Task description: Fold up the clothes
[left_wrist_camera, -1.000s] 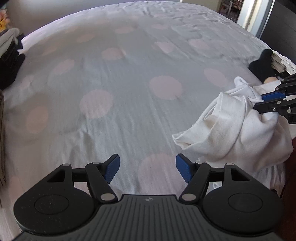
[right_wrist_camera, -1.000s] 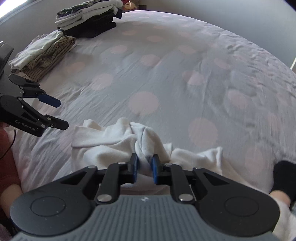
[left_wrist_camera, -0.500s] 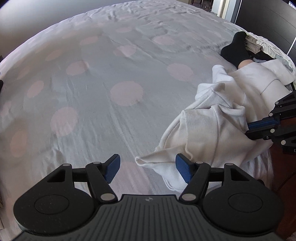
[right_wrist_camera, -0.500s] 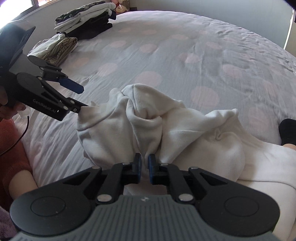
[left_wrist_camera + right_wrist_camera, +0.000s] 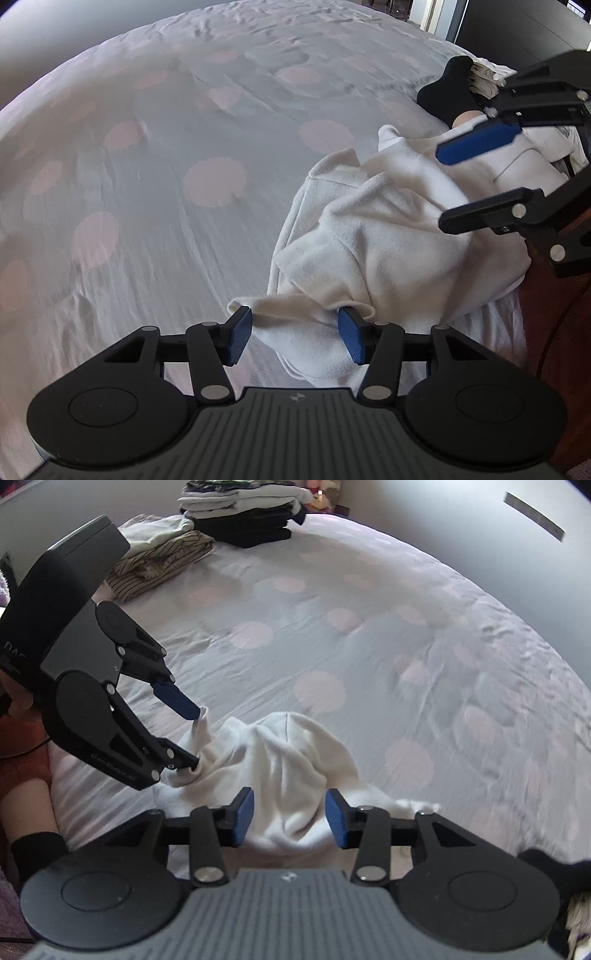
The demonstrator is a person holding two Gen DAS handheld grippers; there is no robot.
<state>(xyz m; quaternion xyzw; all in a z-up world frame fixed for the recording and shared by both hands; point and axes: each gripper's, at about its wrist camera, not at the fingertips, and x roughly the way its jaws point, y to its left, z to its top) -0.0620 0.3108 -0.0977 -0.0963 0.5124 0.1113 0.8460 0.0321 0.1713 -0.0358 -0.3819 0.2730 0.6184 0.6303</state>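
1. The white garment [image 5: 373, 236] lies crumpled at the near edge of the bed [image 5: 184, 147], not yet spread flat.
2. The right gripper [image 5: 290, 821] has just been opening; its jaws stand apart and grasp nothing, although cloth bulges between them. The lifted fabric can collapse into a new heap.
3. The left gripper [image 5: 295, 334] has just been closing around a cloth edge, but its pads do not press yet. It can catch two layers, or the thin edge can slip out.
4. The garment hangs near the bed's edge; a pull toward the person may drag it off.
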